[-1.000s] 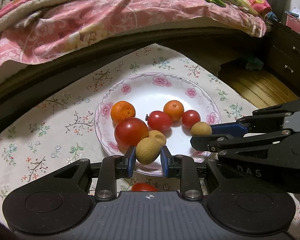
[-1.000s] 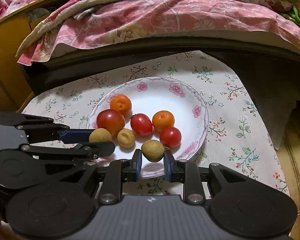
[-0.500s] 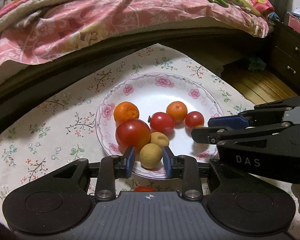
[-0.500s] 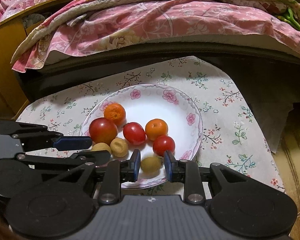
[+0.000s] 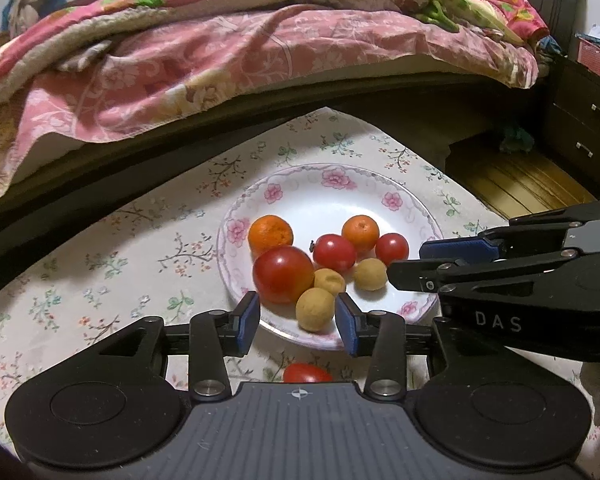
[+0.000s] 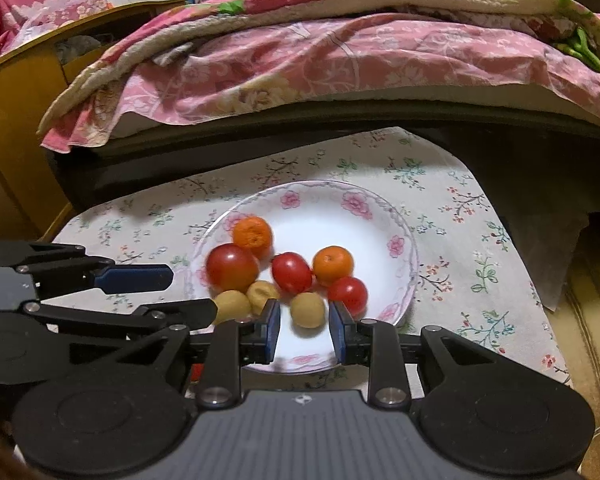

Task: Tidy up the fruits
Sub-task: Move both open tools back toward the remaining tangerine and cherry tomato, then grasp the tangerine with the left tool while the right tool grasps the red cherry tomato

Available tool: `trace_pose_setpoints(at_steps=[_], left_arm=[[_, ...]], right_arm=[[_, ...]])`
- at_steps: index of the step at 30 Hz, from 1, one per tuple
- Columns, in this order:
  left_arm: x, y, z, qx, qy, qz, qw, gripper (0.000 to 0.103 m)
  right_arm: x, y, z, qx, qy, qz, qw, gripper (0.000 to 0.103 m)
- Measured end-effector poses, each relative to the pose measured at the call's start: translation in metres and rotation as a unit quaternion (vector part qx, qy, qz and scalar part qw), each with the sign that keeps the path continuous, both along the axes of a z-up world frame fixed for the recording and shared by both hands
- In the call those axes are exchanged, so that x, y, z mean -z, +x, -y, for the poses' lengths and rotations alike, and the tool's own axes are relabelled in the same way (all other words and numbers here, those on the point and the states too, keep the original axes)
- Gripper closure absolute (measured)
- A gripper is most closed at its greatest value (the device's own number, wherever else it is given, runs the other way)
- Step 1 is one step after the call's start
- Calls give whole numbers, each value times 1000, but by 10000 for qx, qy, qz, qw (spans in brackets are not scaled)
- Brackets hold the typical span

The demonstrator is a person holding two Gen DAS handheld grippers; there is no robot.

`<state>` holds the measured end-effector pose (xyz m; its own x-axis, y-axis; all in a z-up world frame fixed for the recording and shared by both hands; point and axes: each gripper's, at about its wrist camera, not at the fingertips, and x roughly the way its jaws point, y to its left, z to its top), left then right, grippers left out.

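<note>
A white flowered plate (image 5: 332,196) (image 6: 328,208) holds two oranges, a large tomato (image 5: 283,274), two small tomatoes and three tan round fruits. My left gripper (image 5: 298,322) is open at the plate's near rim; one tan fruit (image 5: 315,309) lies on the plate between its blue pads, with a gap on each side. My right gripper (image 6: 305,328) is open too, and another tan fruit (image 6: 308,310) rests loose between its fingers. A small red tomato (image 5: 307,373) lies on the cloth just under the left gripper.
The plate sits on a floral tablecloth (image 5: 112,256) over a small table. A bed with a pink quilt (image 5: 228,56) runs along the far side. A dark drawer unit (image 5: 580,120) stands at the right, a wooden cabinet (image 6: 16,120) at the left.
Both grippers held a tan fruit over the plate a second ago. Both have opened, the two fruits now lie on the plate, and the grippers have drawn back a little.
</note>
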<state>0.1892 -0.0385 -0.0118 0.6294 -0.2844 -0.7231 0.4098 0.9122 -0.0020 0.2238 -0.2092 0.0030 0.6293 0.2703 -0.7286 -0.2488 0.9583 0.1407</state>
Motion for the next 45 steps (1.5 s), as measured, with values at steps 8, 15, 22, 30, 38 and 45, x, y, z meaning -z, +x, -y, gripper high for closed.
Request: trace_pose_setpoints(at_steps=[8, 15, 22, 30, 38, 45], left_arm=[[2, -21, -11, 13, 129, -89, 9999, 49], [25, -36, -10, 233, 317, -367, 9986, 48], [48, -31, -11, 186, 393, -504, 9978, 50], [46, -27, -12, 180, 273, -478, 9983, 63], [44, -43, -23, 200, 402, -566, 9974, 64], [43, -56, -38, 214, 317, -666, 9970, 63]], right_arm=[[-5, -19, -12, -250, 33, -34, 9997, 72], [-3, -33, -23, -487, 107, -202, 9986, 72], [6, -34, -30, -607, 68, -361, 9975, 72], [15, -29, -28, -562, 71, -509, 9971, 72], [22, -26, -41, -768, 28, -542, 9956, 72], [32, -14, -57, -875, 0, -472, 9950, 65]])
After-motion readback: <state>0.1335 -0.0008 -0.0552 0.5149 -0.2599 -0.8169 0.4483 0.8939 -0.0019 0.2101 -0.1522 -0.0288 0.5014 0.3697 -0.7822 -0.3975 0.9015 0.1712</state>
